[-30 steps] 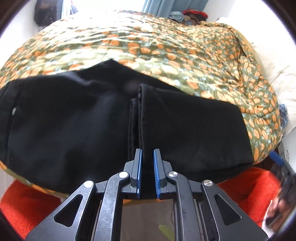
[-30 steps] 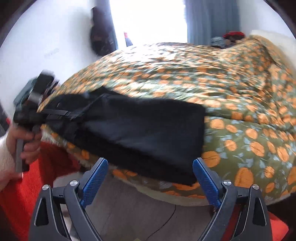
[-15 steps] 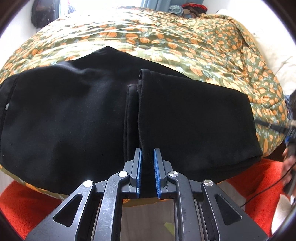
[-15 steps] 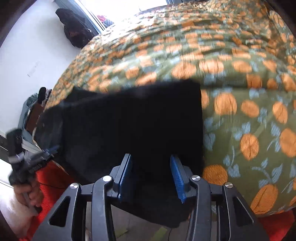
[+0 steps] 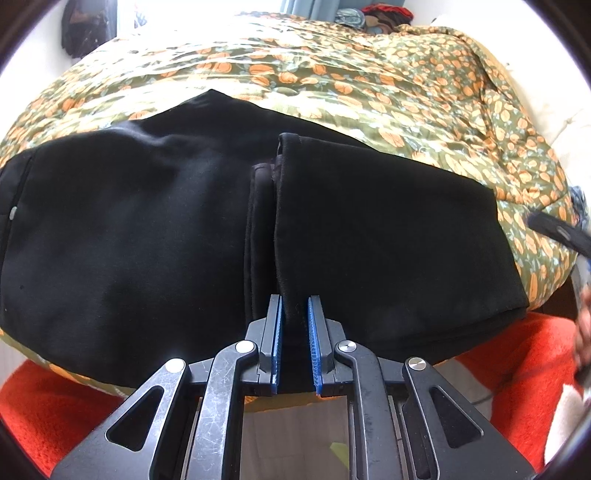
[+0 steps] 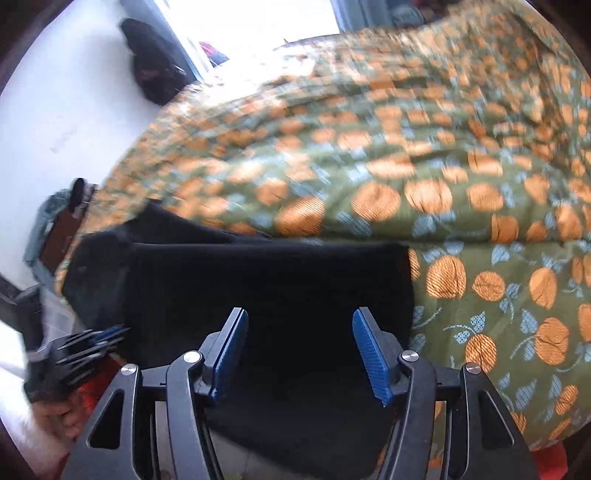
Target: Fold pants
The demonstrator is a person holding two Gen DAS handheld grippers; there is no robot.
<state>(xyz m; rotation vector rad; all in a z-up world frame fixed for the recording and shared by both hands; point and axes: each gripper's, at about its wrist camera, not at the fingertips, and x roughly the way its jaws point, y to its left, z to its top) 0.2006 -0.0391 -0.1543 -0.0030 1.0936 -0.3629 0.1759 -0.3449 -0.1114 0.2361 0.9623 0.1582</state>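
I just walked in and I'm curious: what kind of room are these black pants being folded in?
Most likely a bedroom. The black pants lie on a bed under a green quilt printed with orange fruit, a bright window with blue curtains stands behind, and an orange rug covers the floor.

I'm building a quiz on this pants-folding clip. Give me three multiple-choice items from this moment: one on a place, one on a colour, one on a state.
1. Where do the pants lie?
A. on a bedspread
B. on a wooden desk
C. in a basket

2. What colour are the pants?
A. white
B. black
C. red

3. How does the right claw stand?
A. shut tight on a sock
B. out of sight
C. open, fingers wide apart over the pants

Answers:
1. A: the flowered bedspread shows all around the cloth.
2. B: the cloth is black in both views.
3. C: a broad gap shows between its blue pads, whereas the left claw is shut on the pants' folded edge.
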